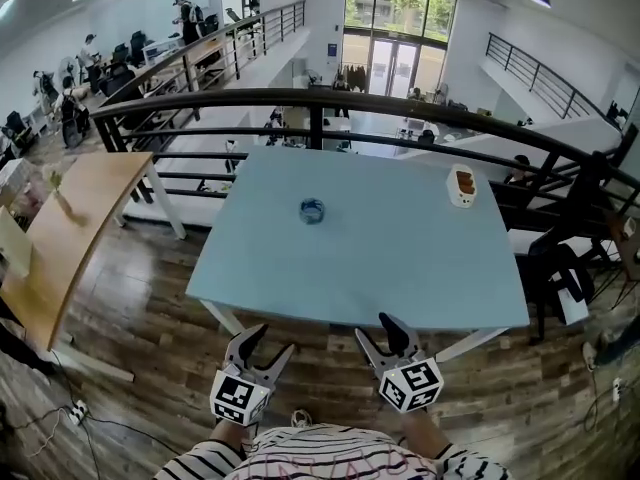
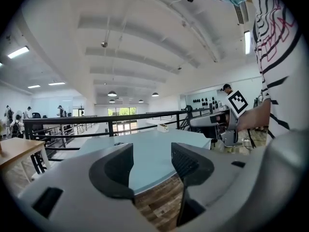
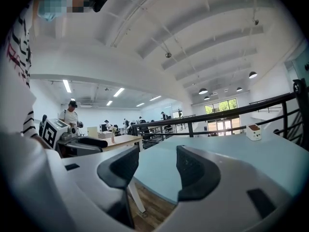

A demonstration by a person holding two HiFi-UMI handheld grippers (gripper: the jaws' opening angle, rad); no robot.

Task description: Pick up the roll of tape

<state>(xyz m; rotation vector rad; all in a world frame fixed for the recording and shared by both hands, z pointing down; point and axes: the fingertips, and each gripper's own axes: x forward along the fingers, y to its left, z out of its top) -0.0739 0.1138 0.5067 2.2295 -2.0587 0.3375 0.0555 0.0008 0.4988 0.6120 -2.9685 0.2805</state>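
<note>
Grippers are hovering at lower centre before the table (image 1: 400,268): left gripper (image 1: 273,341) and right gripper (image 1: 376,327) are holding jaws wide, nothing between. Farther up, the roll of tape (image 1: 312,210) is lying mid-table at frame centre.

Bright daylight from far windows (image 1: 398,8); ceiling lamps (image 2: 112,94) lit; strong fisheye bending edges; corners black.

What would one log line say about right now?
stage: before reach | left gripper: jaws open, empty | right gripper: jaws open, empty | roll of tape: on table, untouched
</note>
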